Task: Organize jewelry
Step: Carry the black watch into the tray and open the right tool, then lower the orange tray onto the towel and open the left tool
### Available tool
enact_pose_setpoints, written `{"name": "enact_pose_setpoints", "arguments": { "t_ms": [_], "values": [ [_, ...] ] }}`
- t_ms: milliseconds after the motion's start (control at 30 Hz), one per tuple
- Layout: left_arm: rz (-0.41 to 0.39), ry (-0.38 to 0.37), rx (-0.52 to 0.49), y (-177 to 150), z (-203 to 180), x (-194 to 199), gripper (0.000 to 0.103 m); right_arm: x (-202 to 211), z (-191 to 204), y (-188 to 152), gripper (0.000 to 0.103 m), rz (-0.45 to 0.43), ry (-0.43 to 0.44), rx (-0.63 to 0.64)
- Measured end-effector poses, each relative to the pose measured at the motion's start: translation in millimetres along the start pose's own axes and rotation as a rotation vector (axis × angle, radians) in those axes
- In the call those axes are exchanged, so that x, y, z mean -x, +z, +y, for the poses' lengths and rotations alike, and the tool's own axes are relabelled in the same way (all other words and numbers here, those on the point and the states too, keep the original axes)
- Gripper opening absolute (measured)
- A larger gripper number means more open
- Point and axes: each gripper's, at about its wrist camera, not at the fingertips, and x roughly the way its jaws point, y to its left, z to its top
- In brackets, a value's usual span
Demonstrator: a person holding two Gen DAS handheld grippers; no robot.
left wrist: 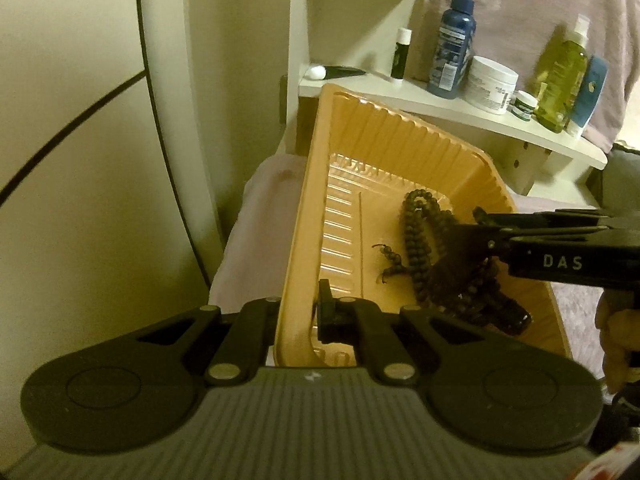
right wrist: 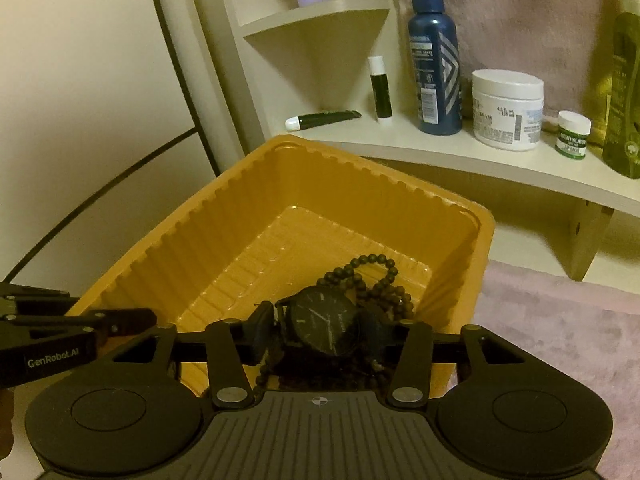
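Note:
An orange ribbed plastic tray (left wrist: 360,128) holds a dark bead necklace (left wrist: 416,224). My left gripper (left wrist: 298,316) is shut on the tray's near rim. My right gripper (right wrist: 320,336) is over the tray (right wrist: 240,184), its jaws shut on a black wristwatch (right wrist: 326,326) that rests among the beads (right wrist: 380,276). In the left wrist view the right gripper (left wrist: 460,240) reaches in from the right above the beads. In the right wrist view the left gripper (right wrist: 132,320) shows at the tray's left rim.
A white shelf (right wrist: 400,140) behind the tray carries a blue spray bottle (right wrist: 434,56), a white cream jar (right wrist: 506,110), a small green jar (right wrist: 573,132), a lip balm stick (right wrist: 380,88), a tube (right wrist: 324,118) and a yellow-green bottle (left wrist: 560,76). A pinkish cloth (right wrist: 560,320) covers the surface.

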Motion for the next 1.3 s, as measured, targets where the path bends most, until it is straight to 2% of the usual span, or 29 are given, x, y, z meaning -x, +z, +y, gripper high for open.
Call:
{"name": "enact_pose_setpoints", "arguments": {
  "t_ms": [67,400,500,633,1000,1067,1200,1267,1300],
  "values": [
    [0.007,-0.003,0.014,-0.2,1.8,-3.9,0.006,0.6,0.8,-1.5,0.065,-0.001,-0.009,0.0],
    [0.016,-0.027,0.061,-5.2,7.4,-10.2,0.008,11.7,-3.5,-7.8,0.068,-0.025,-0.039,-0.012],
    [0.017,-0.036,0.067,-7.1,10.7,-8.4,0.013,21.7,-3.4,-11.7,0.068,-0.042,-0.041,-0.018],
    [-0.003,-0.03,0.084,-9.7,14.7,-2.7,0.041,33.8,-1.9,-15.9,0.068,-0.065,-0.047,-0.041],
    [-0.053,-0.008,0.078,-7.2,21.2,19.7,0.044,56.4,10.6,-24.9,0.07,-0.092,-0.069,-0.046],
    [-0.067,0.004,0.07,-6.4,19.4,26.5,0.056,63.4,11.8,-27.0,0.072,-0.098,-0.084,-0.061],
    [-0.094,0.016,0.046,-4.7,12.2,40.9,0.07,79.3,13.6,-33.6,0.08,-0.101,-0.137,-0.099],
    [-0.103,0.02,0.034,-4.2,6.7,47.3,0.088,87.9,14.4,-36.9,0.082,-0.095,-0.164,-0.116],
    [-0.112,0.024,0.025,-4.4,3.5,51.0,0.09,92.2,15.0,-38.8,0.082,-0.092,-0.179,-0.124]
  ]
}}
